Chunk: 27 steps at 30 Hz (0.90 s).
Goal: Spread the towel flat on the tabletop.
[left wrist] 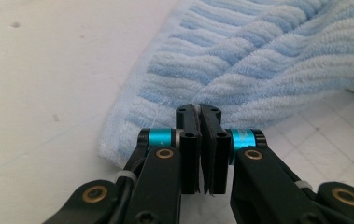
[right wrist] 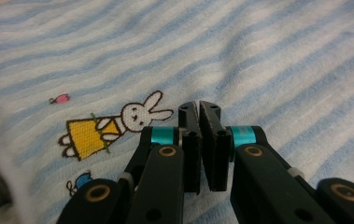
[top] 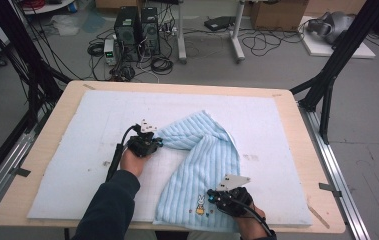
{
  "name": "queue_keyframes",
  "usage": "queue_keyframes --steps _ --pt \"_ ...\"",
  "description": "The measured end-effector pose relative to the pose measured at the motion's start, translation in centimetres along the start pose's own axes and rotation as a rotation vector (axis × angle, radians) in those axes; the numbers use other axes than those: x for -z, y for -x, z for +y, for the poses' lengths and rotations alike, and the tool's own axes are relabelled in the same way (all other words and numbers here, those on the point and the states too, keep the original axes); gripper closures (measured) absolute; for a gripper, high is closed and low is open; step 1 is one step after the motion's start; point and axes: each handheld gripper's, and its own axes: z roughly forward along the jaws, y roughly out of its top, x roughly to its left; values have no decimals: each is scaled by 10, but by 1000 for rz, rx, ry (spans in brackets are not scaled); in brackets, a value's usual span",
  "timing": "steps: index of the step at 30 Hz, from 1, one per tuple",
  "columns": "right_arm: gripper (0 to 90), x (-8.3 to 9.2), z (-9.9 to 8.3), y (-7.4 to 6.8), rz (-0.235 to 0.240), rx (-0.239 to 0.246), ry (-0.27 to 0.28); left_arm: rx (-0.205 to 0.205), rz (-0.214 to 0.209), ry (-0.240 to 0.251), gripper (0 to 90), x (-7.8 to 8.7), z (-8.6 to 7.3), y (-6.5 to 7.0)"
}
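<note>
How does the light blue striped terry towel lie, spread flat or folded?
Partly folded: the light blue striped terry towel has its far end doubled over in a twisted ridge, and its near part lies flat.
</note>
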Motion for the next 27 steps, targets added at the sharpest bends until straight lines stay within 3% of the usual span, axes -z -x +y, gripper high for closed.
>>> queue_keyframes --steps 4,13,18,22,27 --pt "876 5 -5 -4 69 -3 0 27 22 17 862 5 2 -11" --pt "875 17 -17 -23 180 60 -8 99 70 37 863 11 -1 -36" --pt "830 19 -17 -25 212 80 -7 117 55 46 847 7 -3 -34" --pt "691 19 -8 -13 195 39 56 155 34 87 564 8 -1 -28" --pt "608 15 7 15 109 -22 118 137 -12 134 481 19 -5 -21"
